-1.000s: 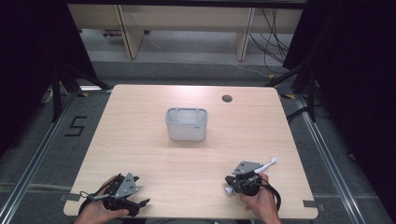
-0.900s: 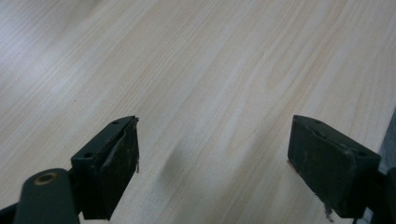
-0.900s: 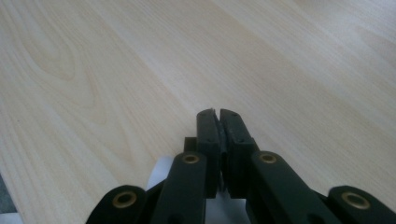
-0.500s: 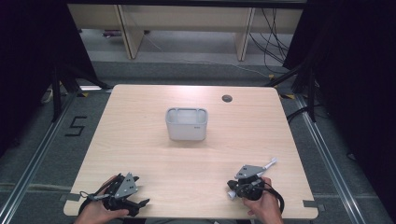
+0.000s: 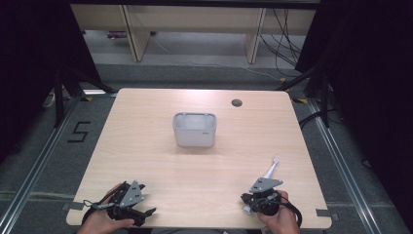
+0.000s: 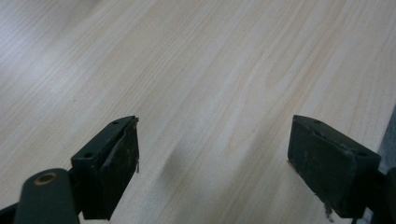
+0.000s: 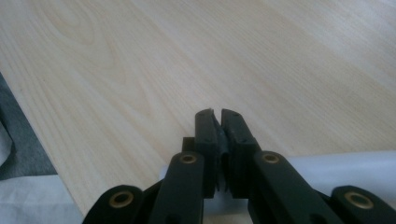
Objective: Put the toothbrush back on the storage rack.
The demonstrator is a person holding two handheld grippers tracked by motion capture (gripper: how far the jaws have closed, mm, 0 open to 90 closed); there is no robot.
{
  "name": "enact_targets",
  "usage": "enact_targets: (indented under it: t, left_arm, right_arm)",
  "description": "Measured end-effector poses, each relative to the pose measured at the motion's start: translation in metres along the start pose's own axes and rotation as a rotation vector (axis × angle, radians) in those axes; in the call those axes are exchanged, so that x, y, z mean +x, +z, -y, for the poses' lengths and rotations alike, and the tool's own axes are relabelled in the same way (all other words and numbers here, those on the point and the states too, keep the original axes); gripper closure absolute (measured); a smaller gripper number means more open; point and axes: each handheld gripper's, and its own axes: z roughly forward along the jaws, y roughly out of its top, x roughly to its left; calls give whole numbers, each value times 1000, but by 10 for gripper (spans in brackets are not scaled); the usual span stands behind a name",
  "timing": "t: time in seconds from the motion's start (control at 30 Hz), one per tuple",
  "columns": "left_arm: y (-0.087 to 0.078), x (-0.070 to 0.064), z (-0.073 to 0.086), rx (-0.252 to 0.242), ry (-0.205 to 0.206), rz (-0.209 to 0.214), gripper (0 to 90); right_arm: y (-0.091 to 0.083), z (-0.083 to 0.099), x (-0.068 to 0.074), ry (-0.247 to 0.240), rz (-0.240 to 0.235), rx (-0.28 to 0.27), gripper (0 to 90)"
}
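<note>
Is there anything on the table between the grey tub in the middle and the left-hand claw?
No. In the high view, only bare wooden table lies between the grey tub and the left gripper.

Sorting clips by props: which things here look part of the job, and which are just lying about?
Likely job: grey bin; white stick by right gripper.
Just there: floor cables; table hole.

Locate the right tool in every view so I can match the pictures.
High view: right tool, bottom right, in a hand.
Right gripper view: its closed jaws rise bottom centre.
Left gripper view: left tool, open jaws over wood.
Shared landmark: the pale wooden table.
</note>
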Motion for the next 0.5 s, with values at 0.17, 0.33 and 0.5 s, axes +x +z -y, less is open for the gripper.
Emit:
enact_targets:
  t: [0.17, 0.33, 0.5]
  left_arm:
    - [0, 0, 0, -1, 0, 1, 163]
    - [0, 0, 0, -3, -3, 1, 163]
    - [0, 0, 0, -2, -1, 2, 163]
  right_arm:
    - [-5, 5, -2, 1, 5, 3, 860]
    - [-9, 10, -6, 2, -3, 24, 853]
    - [-12, 15, -8, 15, 17, 10, 853]
